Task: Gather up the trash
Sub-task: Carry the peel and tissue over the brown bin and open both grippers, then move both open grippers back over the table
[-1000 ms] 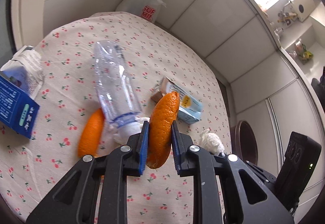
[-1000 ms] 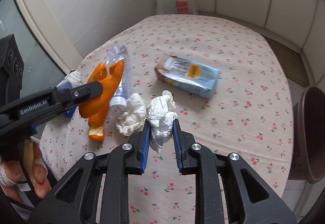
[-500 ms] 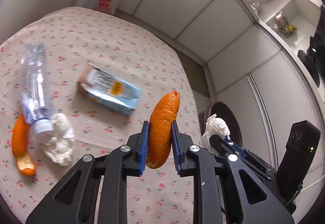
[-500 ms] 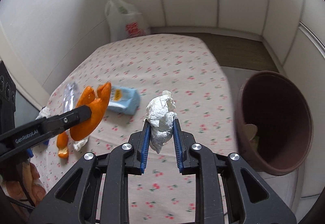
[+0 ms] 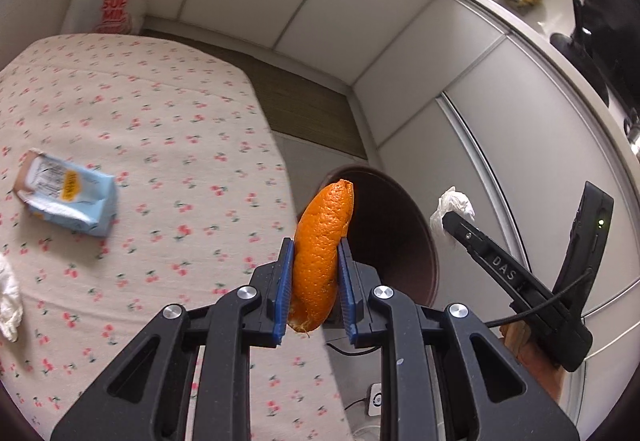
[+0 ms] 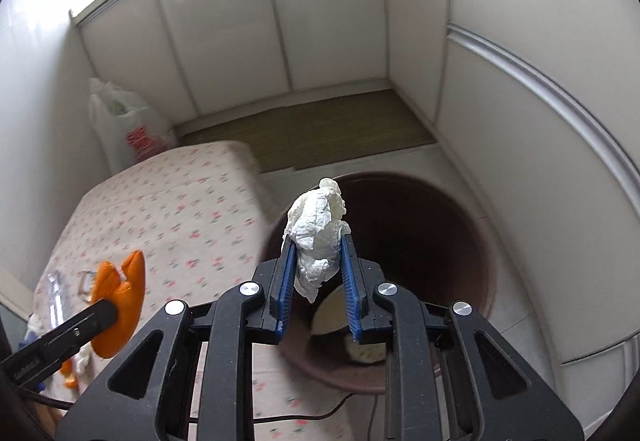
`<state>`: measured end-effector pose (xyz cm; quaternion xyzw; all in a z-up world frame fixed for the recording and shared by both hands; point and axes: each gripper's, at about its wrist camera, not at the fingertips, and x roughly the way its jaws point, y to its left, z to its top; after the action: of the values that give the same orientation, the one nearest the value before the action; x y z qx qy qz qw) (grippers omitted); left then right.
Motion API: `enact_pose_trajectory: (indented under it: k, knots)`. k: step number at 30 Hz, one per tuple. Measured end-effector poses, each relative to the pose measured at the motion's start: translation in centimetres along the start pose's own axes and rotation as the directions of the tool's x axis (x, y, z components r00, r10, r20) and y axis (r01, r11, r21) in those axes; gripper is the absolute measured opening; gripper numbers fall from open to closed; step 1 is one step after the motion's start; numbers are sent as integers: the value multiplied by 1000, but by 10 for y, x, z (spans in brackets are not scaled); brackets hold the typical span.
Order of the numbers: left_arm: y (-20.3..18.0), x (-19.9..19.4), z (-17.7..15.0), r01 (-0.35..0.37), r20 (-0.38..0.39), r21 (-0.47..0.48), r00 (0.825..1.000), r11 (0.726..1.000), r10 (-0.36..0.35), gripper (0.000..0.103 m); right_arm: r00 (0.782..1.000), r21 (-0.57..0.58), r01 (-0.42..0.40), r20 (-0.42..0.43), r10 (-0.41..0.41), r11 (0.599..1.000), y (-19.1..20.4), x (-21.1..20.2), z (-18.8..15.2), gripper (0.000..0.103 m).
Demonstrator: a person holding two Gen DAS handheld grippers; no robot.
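Left wrist view shows the left hand-held gripper [image 5: 316,281] clamped on a curved strip of orange peel [image 5: 322,245], carried at the right edge of the desk with the cherry-print cloth [image 5: 160,145], with the round dark-brown plastic bin [image 5: 416,241] just beyond it. In the right wrist view the right hand-held gripper [image 6: 318,281] is clamped on a crumpled white paper tissue [image 6: 318,237], held over the bin's mouth. The step in hand looks like the carry to the bin; next, each load needs to be over the opening before its jaws part. A second ago both loads hung over the desk beside the clear bottle; now that litter lies far left, the torn light-blue carton [image 5: 68,197] left behind.
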<state>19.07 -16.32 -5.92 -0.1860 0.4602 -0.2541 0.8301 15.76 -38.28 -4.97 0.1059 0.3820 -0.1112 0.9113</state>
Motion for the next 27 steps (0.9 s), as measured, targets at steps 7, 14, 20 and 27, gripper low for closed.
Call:
enact_pose_trajectory:
  k: [7,14,20,27]
  knots:
    - [-47,35,4,29,-33,64,999,998,-26,21,990,102,125,47,-130,987,-42,-5,8,74]
    - [-85,64,2,45,-67,122,997,991,-37,21,953,186,276,78,-294,943,-78,-24,9,96]
    - [-113,80,3,48,-85,161,996,986,-34,24,930,232,343,50,-364,910,-108,-28,4,96]
    - [-137,97,7,22,-98,192,995,981,-4,33,926,241,356,36,-375,903,-120,-31,-2,96]
